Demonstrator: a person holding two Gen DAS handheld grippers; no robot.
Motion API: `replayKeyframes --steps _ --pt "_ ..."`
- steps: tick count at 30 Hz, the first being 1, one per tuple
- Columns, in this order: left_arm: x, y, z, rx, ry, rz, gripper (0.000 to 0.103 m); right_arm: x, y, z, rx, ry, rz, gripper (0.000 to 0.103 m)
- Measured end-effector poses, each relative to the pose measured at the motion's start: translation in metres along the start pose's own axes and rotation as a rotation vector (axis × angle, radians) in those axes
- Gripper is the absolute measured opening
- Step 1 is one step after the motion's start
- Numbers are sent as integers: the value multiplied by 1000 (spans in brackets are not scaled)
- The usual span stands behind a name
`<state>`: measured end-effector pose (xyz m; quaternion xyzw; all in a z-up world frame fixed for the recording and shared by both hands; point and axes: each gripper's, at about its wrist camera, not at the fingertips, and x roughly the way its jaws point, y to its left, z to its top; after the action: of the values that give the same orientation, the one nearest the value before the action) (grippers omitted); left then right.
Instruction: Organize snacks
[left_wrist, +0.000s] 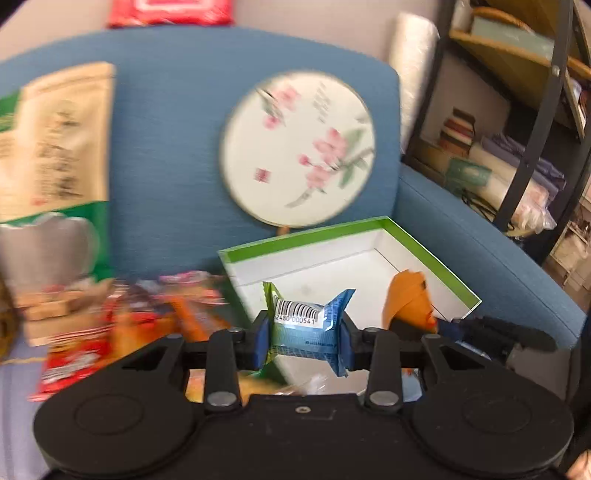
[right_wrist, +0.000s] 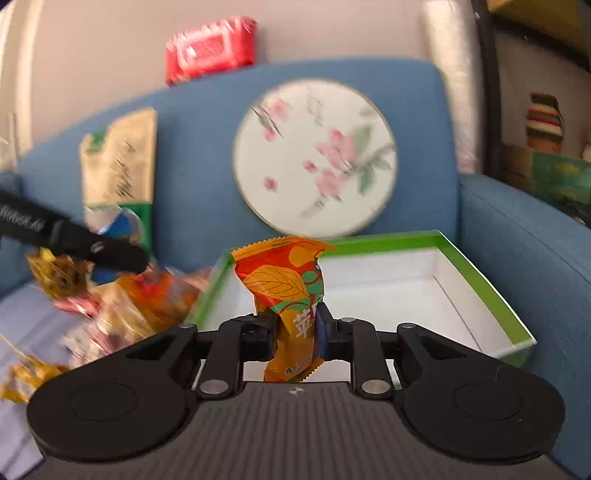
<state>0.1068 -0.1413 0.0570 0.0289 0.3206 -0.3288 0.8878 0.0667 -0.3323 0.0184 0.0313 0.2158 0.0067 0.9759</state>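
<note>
Even indoor light; motion blur on the left; fisheye bending at edges

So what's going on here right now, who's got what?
A person is sorting snacks on a blue sofa with a gripper in each hand. The left gripper is shut on a blue snack packet with a barcode; the right gripper is shut on an orange snack packet. Both are held at the near edge of the green-rimmed white box, which looks empty. A snack pile lies left of it.
</note>
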Motion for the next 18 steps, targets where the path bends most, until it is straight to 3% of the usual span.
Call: replayKeyframes --steps 4,5,7,8,10,12,16,18 --pt "39 -7 -5 0 31 -6 31 6 2 -5 -39 0 -43 35" --pt "47 -7 -7 1 37 -4 39 8 3 -6 -48 8 -55 35" --pt "53 -7 -10 7 32 9 65 14 7 -12 -81 30 -89 35" --pt "55 -6 -10 12 24 24 103 15 7 -13 -96 39 -95 43" --pt "46 -3 -9 4 -9 74 103 12 11 -14 -135 36 -115 45" --pt "26 3 -8 -5 -69 92 103 -2 14 -11 -149 -25 -114 51" --pt "-21 17 -11 -6 -131 120 103 -32 17 -7 -100 -127 -51 92" --pt "-46 28 -21 -27 -143 151 103 -40 23 -9 -84 -139 -6 95"
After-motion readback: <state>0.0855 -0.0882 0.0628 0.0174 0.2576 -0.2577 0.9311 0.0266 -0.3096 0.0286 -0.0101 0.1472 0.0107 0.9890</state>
